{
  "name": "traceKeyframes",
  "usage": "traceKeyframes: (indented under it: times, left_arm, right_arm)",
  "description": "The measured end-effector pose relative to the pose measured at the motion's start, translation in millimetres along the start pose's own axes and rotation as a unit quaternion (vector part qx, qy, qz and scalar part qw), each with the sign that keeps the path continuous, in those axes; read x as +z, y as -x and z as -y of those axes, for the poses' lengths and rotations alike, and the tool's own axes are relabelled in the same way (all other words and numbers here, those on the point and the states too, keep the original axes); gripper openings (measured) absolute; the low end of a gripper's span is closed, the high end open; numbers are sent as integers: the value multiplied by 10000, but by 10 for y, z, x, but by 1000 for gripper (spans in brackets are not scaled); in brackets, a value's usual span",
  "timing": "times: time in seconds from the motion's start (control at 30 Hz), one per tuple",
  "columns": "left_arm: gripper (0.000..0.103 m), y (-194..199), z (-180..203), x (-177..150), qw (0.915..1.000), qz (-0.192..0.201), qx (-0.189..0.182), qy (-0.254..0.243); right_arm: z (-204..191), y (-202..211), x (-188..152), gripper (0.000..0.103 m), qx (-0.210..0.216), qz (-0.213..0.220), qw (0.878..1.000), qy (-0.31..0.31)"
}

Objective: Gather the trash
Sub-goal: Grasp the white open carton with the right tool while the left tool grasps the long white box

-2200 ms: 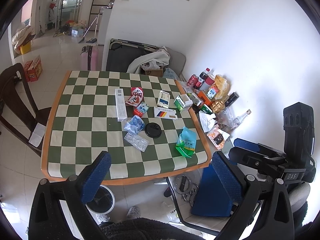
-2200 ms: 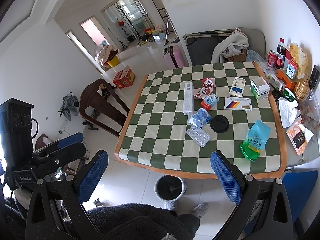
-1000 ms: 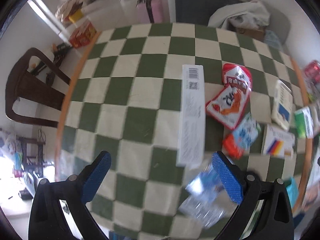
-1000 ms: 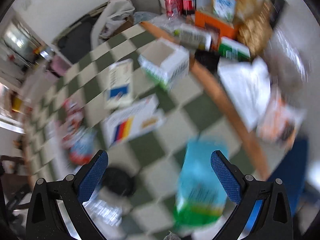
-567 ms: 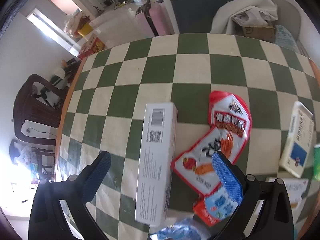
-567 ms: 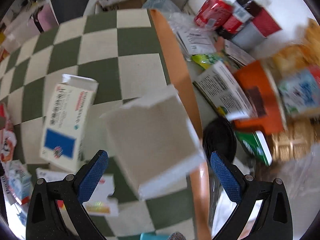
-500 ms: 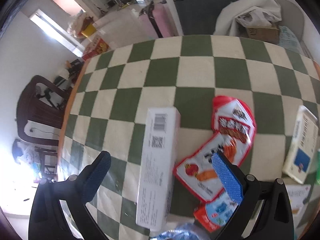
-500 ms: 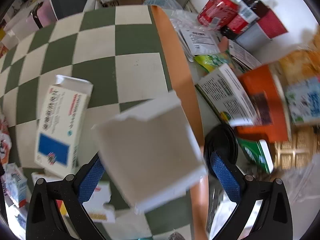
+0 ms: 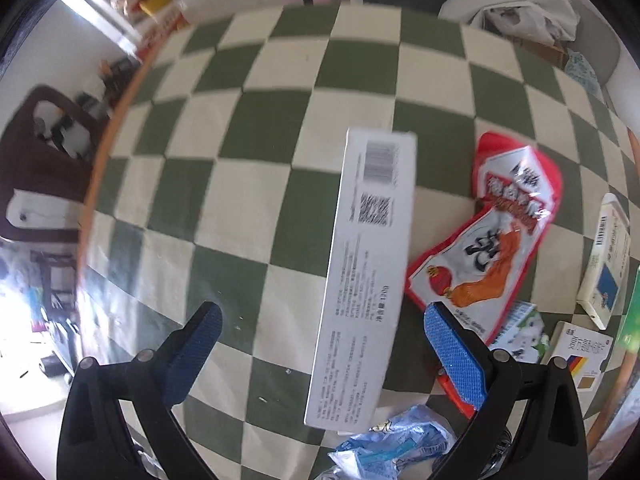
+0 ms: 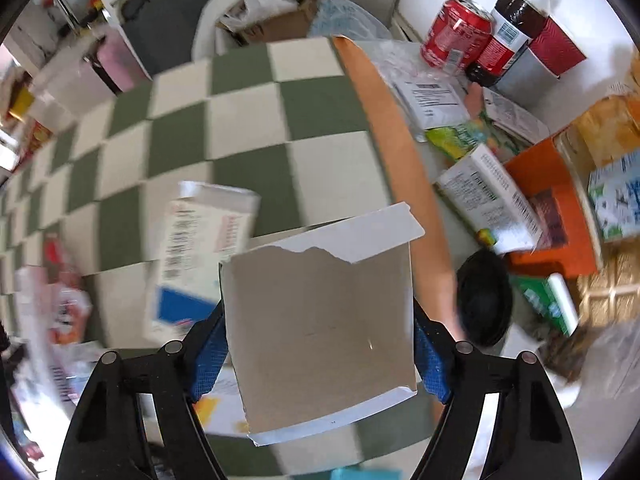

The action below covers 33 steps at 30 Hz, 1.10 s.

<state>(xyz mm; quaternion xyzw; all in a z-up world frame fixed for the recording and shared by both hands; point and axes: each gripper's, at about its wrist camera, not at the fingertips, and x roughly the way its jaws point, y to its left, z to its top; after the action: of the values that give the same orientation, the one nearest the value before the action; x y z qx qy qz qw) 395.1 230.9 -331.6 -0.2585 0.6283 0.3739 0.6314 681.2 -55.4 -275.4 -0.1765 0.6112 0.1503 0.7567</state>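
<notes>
In the left wrist view a long white carton (image 9: 366, 276) lies on the green checked tablecloth (image 9: 248, 116). My left gripper (image 9: 320, 340) is open and low over it, its blue pads (image 9: 454, 354) on either side of the carton's near half. A red snack wrapper (image 9: 496, 224) lies just right of the carton. In the right wrist view my right gripper (image 10: 320, 340) is shut on an open torn cardboard box (image 10: 320, 320), the pads pressed on its two sides.
A crumpled blue wrapper (image 9: 396, 444) lies near the left gripper. Medicine boxes (image 9: 604, 256) lie at the right. Beyond the table's orange edge (image 10: 400, 148) stand a cola can (image 10: 454, 32), a dark bottle (image 10: 508, 28), a black lid (image 10: 484, 296) and food boxes.
My right gripper has closed its jaws onto the torn box, which was between open fingers before. My left gripper has come lower and closer, with the white carton now between its pads.
</notes>
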Motion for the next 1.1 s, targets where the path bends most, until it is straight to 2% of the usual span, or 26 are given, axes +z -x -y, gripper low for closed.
traceKeyframes:
  times: [0.1, 0.13, 0.17, 0.2, 0.23, 0.27, 0.5, 0.67, 0.8, 0.97, 1.1]
  left_arm:
    - [102, -204, 60, 78, 9998, -166, -98, -61]
    - [94, -254, 89, 110, 9997, -193, -117, -102]
    - [79, -281, 112, 136, 9996, -193, -143, -139]
    - [71, -304, 139, 163, 9995, -188, -173, -191]
    - [49, -310, 157, 186, 9994, -164, -231, -222]
    - [44, -311, 169, 201, 9993, -156, -245, -252]
    - [43, -48, 206, 126, 9986, 239, -93, -461]
    - [43, 335, 125, -96, 9959, 726, 51, -542]
    - [43, 665, -88, -283, 9929, 1061, -51, -529]
    - [43, 984, -574, -691, 9879, 1411, -334, -544]
    - [43, 1178, -977, -1124, 9821, 1664, -587, -659]
  right_arm:
    - [-230, 62, -162, 81, 268, -49, 9996, 10]
    - [-319, 46, -205, 81, 280, -62, 9996, 62]
    - [-404, 38, -238, 81, 266, -81, 9995, 114]
    - [-457, 10, -261, 81, 262, -109, 9995, 165]
    - [-531, -35, -277, 81, 261, -157, 9993, 225]
    - [-580, -50, -302, 81, 256, -189, 9992, 260]
    - [-724, -19, -358, 78, 248, -136, 9989, 365]
    - [-791, 213, -441, 77, 321, 46, 9989, 335]
    - [-846, 475, -596, 77, 386, 222, 9985, 304]
    - [-916, 869, -990, 77, 538, 442, 9974, 157]
    - [-1031, 1202, -1519, 77, 652, 633, 9958, 52]
